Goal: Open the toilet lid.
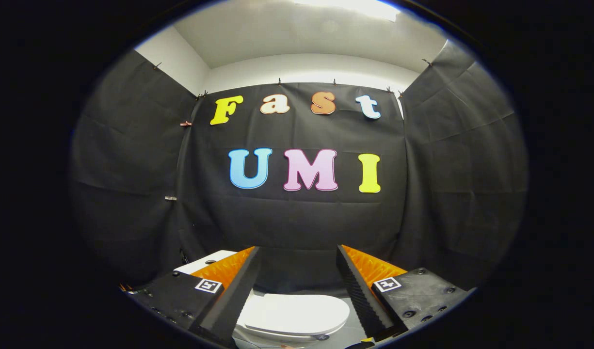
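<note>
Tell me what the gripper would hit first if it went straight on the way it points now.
Most likely the black cloth wall behind the toilet. The gripper is open with nothing between its fingers and aims above the closed lid, which lies lower down. Depth is hard to judge, so it might clip the tank.

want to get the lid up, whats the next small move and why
Probably lower and advance the gripper toward the front edge of the toilet lid. The lid lies flat and closed, below and beyond the open fingers, which touch nothing and point at the booth wall rather than the lid.
</note>
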A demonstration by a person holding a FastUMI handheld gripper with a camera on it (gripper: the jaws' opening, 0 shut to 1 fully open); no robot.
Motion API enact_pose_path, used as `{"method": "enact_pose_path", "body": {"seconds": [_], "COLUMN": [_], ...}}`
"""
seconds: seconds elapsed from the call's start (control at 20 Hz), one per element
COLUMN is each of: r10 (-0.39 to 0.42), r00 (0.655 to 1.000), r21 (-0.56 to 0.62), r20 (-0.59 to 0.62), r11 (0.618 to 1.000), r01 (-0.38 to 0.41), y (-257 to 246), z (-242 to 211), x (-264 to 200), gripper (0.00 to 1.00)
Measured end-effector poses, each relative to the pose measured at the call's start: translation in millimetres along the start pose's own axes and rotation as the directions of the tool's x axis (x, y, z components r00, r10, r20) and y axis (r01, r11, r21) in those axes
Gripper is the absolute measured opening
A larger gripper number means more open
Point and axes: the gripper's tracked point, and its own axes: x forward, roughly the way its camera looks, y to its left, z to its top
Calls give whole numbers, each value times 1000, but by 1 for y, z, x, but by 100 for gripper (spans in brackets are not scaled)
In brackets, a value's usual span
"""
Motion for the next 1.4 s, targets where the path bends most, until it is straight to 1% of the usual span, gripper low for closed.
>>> {"method": "enact_pose_path", "body": {"seconds": [0.15,0.45,0.6,0.75,0.9,1.0,1.25,1.35,1.4], "r10": [-15,-70,-109,-136,-159,-160,-131,-108,-103], "r00": [1000,995,987,973,957,944,890,866,850], "r21": [15,60,98,129,193,244,336,376,398], "r20": [-23,-64,-114,-185,-243,-289,-438,-489,-517], "r11": [1000,996,988,978,959,941,894,870,850], "r01": [15,74,121,161,208,234,297,320,345], "y": [-7,-31,-52,-75,-99,-108,-135,-143,-150], "z": [-9,-32,-53,-86,-120,-149,-234,-267,-287], "x": [3,9,14,19,27,30,42,48,51], "gripper": [98,98,98,97,97,98,97,97,96]}}
